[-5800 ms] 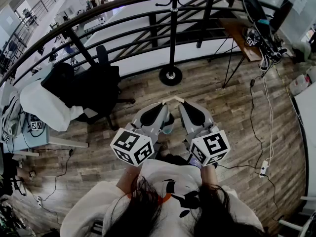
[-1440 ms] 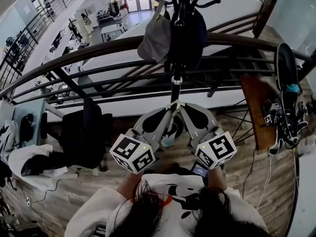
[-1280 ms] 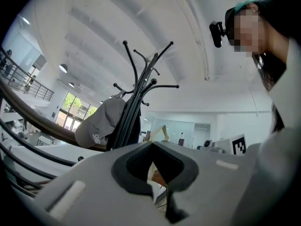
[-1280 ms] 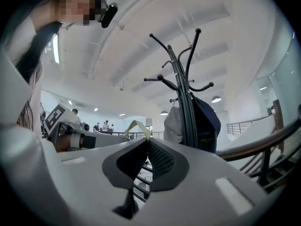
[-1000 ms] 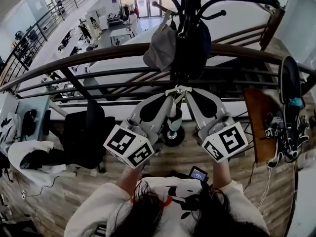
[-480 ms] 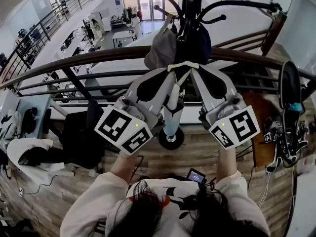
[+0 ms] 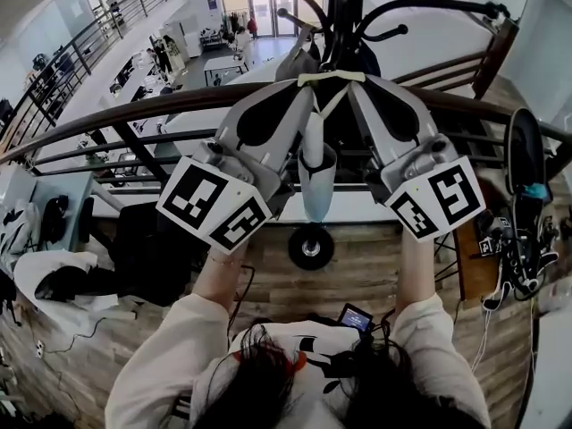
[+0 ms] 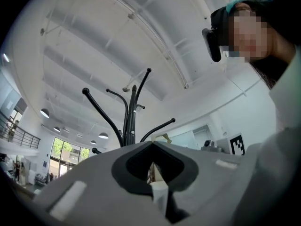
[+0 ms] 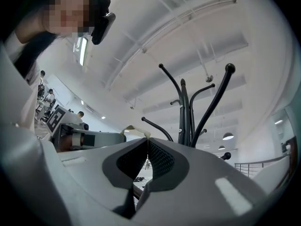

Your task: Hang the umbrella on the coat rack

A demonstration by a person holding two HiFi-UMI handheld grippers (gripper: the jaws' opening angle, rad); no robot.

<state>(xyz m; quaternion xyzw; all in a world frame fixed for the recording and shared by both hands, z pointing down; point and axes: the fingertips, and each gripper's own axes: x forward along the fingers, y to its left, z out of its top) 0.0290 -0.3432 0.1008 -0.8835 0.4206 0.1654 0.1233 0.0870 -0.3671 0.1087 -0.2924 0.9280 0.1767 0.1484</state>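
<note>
Beyond a dark curved railing [image 7: 134, 114] lies an open office level with big windows. On the near side is a wooden floor [image 7: 375, 275], where the coat rack [image 7: 344, 7] stands on its round base.

The person holds both tools up in front of the rack's black pole. The left claw [image 7: 308, 86] and the right claw [image 7: 357, 83] meet near the top of the pole, with a cream strap [image 7: 331, 77] stretched between them. The folded pale-blue umbrella [image 7: 315, 186] hangs from that strap, in the air between the two tools and just in front of the pole.

In the left gripper view, the left claw [image 8: 153, 142] is closed with the strap [image 8: 160, 137] pinched at its tip, and the rack's curved arms [image 8: 129, 121] rise beyond it. In the right gripper view, the right claw [image 9: 148, 139] is likewise closed on the strap [image 9: 130, 127], with the rack [image 9: 186, 117] just behind.

The step in hand looks like the lift and approach, with the loop held open at hook height but not yet over anything. One hook [image 7: 429, 4] reaches out to the right and appears to be free. Next, the loop probably needs to go up and over a hook's knobbed end. It should then settle into the curve before either claw lets go, so the umbrella does not slip off.
</note>
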